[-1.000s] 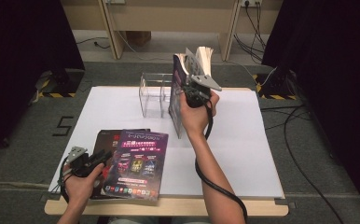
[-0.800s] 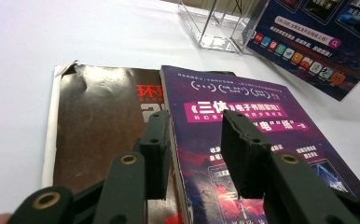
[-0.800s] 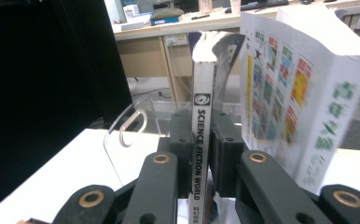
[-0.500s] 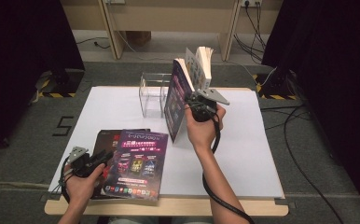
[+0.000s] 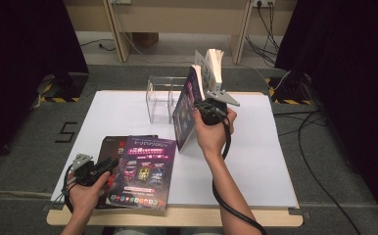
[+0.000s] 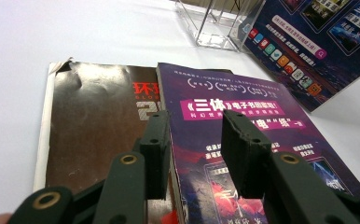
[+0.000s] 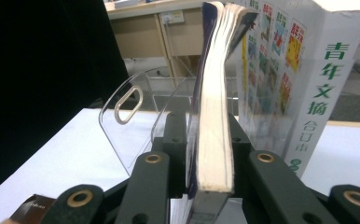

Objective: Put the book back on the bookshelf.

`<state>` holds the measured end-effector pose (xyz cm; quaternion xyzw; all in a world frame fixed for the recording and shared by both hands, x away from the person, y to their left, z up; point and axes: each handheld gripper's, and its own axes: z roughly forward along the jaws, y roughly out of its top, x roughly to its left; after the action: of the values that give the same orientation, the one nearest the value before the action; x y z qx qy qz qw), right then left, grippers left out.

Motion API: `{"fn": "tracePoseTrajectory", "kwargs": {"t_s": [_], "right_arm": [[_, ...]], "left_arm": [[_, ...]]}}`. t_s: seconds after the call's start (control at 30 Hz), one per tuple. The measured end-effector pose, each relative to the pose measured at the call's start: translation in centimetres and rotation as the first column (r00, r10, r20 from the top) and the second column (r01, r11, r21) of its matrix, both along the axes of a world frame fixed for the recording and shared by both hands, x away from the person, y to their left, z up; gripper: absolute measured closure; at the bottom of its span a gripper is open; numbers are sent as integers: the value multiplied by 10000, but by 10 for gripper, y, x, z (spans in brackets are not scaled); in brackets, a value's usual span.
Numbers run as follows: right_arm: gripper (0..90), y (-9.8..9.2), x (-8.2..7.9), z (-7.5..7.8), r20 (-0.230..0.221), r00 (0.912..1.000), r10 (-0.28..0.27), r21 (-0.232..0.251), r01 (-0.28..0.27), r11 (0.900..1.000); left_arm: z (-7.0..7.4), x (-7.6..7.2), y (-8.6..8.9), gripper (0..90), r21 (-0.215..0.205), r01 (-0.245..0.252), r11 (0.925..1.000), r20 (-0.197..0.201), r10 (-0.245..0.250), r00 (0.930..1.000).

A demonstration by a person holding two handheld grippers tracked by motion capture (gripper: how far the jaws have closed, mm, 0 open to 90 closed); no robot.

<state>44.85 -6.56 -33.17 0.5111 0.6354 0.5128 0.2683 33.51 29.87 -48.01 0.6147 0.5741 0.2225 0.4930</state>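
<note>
A: At the worktop (image 5: 275, 161), the right tongs (image 5: 202, 105) hold a purple-covered book (image 5: 184, 115) upright just beside the clear acrylic rack (image 5: 160, 100), a thick white volume (image 5: 215, 63) already standing behind it.

B: Is the grip firm? In the right gripper view the book's page edge (image 7: 213, 130) sits between the jaws, but they have just been opening.

A: From that view the pads stand at either cover, with a sliver of gap on the left side; the hold looks to be loosening rather than clamped.

B: So the step in hand is shelving that book, and the release is under way.

A: That is my reading. The book leans against the white volume, bottom edge on the worktop, so it may stay up once freed.

B: And the left tongs (image 6: 194, 140)?

A: Half open, empty, poised low over two books lying flat at the near left corner: a purple book (image 6: 243, 140) overlapping a dark brown magazine (image 6: 94, 126). The jaws straddle the purple book's left edge, not pressing it.

B: Next move?

A: Likely the right hand backs straight off without nudging the shelved book, then the purple book gets lifted by its edge.
</note>
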Motion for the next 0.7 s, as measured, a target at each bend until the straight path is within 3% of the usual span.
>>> {"fn": "tracePoseTrajectory", "kwargs": {"t_s": [0.2,0.3,0.43,0.7], "right_arm": [[778,3,4,0,-214,9998,12,-12,-12,10000],[804,5,9,1,-477,9989,5,-131,-11,9999],[829,7,12,5,-862,9963,44,60,-39,10000],[832,16,9,6,-591,9981,194,217,-181,9996]], "left_arm": [[0,0,0,619,-7,5,10000,-20,-5,10000],[0,0,0,618,7,12,10000,-21,-12,10000],[0,0,0,618,-11,-11,10000,-29,11,10000],[-1,0,0,619,33,18,10000,-35,-18,10000]]}}
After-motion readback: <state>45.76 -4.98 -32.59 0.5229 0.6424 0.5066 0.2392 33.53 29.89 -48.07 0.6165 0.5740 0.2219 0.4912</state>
